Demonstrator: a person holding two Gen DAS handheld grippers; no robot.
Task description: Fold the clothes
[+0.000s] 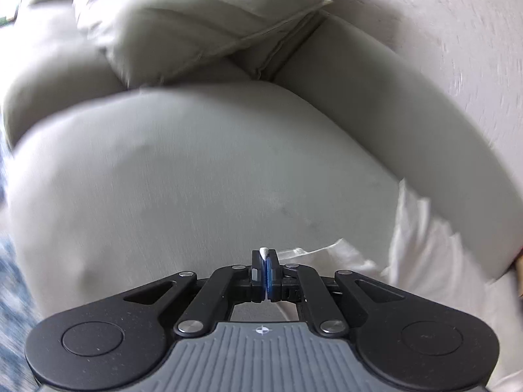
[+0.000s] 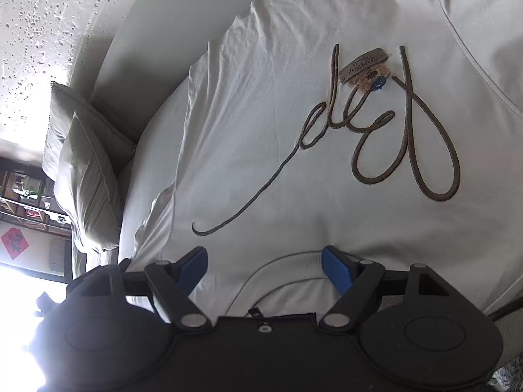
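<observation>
Left fingers (image 1: pixel 265 263) pinch the shirt (image 2: pixel 294 124); right fingers (image 2: pixel 336 269) straddle its collar (image 2: pixel 287 266).

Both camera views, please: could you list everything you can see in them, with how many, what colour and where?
T-shirt: one, white, spread on the sofa, brown cursive stitching across the chest, collar nearest the right gripper.
Label: one, grey-brown, on the shirt's chest among the stitching.
Cushions: two, pale grey-green, stacked in the sofa's corner.
Sofa: one, light grey, under the shirt.
Wall: white, bumpy texture, behind the sofa.
Red paper square: one, at the right wrist view's left edge.
Left gripper: black with blue pads, shut on a bit of white cloth.
Right gripper: black with blue pads, open over the collar.
</observation>
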